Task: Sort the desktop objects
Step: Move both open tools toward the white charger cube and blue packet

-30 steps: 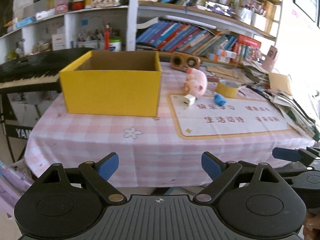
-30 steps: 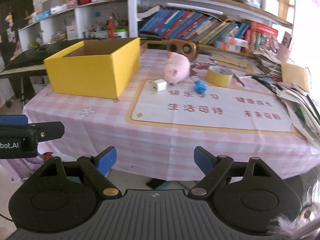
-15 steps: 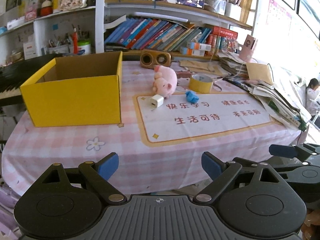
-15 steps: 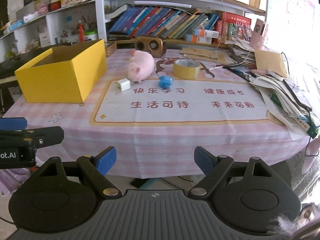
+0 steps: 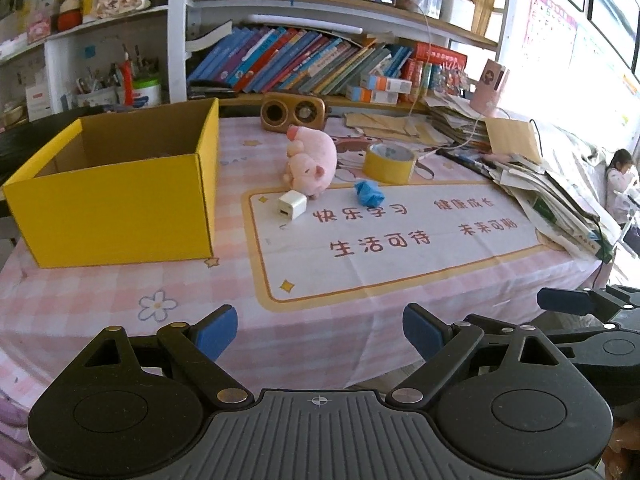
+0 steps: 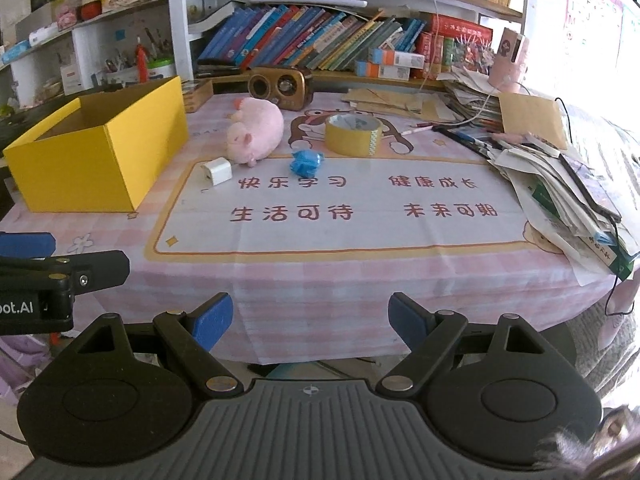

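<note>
desk (image 5: 120,292): pink cloth, yellow box (image 5: 120,200) left, bookshelf (image 5: 320,60) behind | box sits further left than before | left hand-held gripper (image 5: 320,330), right hand-held gripper (image 6: 310,318): wide apart, empty

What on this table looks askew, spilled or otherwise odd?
The pink plush pig lies tipped on its side, and the loose stack of papers and books slumps over the table's right edge. Nothing looks spilled or damaged.

Bright daylight glares from the right; fisheye edges curve.
</note>
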Motion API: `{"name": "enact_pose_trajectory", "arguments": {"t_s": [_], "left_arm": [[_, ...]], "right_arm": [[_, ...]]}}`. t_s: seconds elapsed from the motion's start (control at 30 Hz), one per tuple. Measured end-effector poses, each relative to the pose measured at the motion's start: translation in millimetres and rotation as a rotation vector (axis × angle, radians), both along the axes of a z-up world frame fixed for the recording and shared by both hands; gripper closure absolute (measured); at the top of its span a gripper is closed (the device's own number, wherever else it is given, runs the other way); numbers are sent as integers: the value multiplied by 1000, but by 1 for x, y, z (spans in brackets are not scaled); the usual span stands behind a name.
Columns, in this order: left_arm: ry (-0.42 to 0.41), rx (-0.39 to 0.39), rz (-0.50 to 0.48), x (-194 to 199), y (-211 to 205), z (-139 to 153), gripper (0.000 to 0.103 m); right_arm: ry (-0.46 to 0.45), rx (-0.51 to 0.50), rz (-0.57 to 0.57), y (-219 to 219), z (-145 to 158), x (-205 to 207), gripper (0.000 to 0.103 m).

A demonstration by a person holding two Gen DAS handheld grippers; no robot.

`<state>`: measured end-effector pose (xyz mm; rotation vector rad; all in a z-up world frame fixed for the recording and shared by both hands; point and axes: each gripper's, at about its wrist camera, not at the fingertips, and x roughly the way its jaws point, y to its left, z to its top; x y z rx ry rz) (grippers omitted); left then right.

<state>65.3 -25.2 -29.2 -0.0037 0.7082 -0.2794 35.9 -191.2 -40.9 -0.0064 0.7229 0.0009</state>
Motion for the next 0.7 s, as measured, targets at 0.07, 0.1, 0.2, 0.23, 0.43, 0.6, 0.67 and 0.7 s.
{"name": "enact_pose_trajectory", "arguments": {"t_s": [0.07,0.1,0.2,0.23,0.43,0.6,0.67,0.7], "left_arm": [[1,2,-1,5,-2,-1,11],[2,3,-1,7,-3,-1,11],[2,5,-2,15,-6,-2,11],[2,5,-2,19,-8,-2,11],[4,4,1,40,-19,-3,11],[12,7,5,59,-33,-5,11],[14,11,18,68,-37,-5,11],[14,12,25,72,-39,-5,11]], "right_arm": [[2,1,-1,-2,-1,5,19],[3,1,0,-3,-1,7,19],[3,2,3,-5,-2,13,19],[4,2,4,-6,-2,16,19],[5,2,8,-16,-2,38,19],[10,3,2,-31,-2,60,19],[13,5,8,-36,-3,69,19],[14,6,13,-39,-3,74,19]]}}
